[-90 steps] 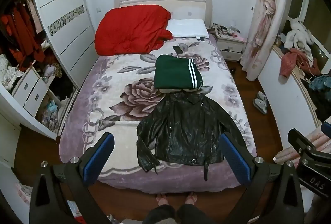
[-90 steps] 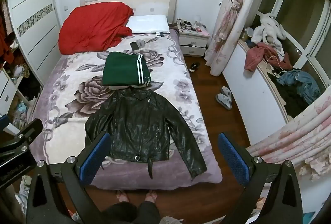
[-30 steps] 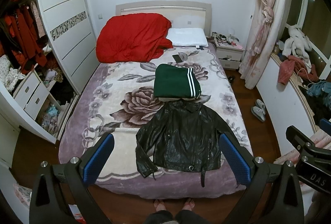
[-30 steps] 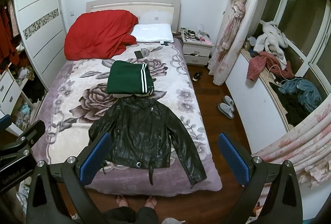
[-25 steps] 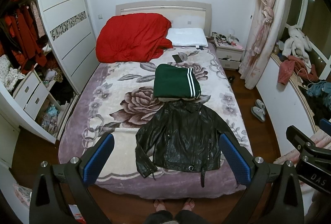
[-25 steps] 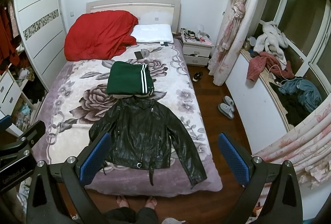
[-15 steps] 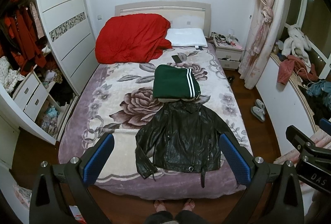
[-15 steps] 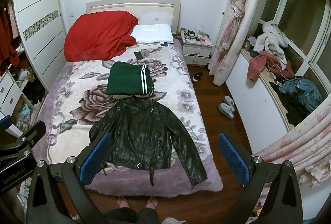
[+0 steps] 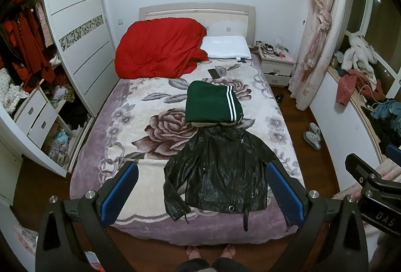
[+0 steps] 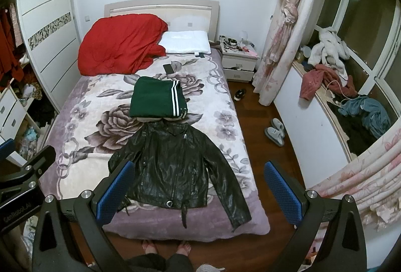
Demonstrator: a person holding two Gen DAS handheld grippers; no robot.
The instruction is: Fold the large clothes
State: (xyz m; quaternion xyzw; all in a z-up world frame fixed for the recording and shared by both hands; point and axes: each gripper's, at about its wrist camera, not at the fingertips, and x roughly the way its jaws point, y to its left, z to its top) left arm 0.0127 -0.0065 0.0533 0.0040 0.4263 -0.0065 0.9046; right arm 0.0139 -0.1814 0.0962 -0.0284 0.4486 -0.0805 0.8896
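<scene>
A black leather jacket (image 9: 220,169) (image 10: 173,166) lies spread flat, front up, near the foot of the bed (image 9: 130,136) (image 10: 82,119). One sleeve is bent beside the body; the other sleeve (image 10: 231,194) stretches toward the bed's right corner. Just beyond its collar sits a folded green garment with white stripes (image 9: 213,105) (image 10: 158,101). My left gripper (image 9: 200,193) and right gripper (image 10: 198,193) both hover high above the foot of the bed, open, holding nothing.
A red duvet (image 9: 160,48) and white pillow (image 9: 226,47) lie at the headboard, a phone (image 9: 214,73) below them. Wardrobe and drawers (image 9: 37,119) stand left; nightstand (image 9: 275,68), curtain (image 9: 315,28), slippers (image 10: 274,132) and a cluttered sill (image 10: 351,101) right. A person's bare feet (image 10: 165,247) stand at the bed's foot.
Both grippers have pulled back and up a little from the bed, so the jacket sits smaller and higher in view. Jacket and green garment have not moved.
</scene>
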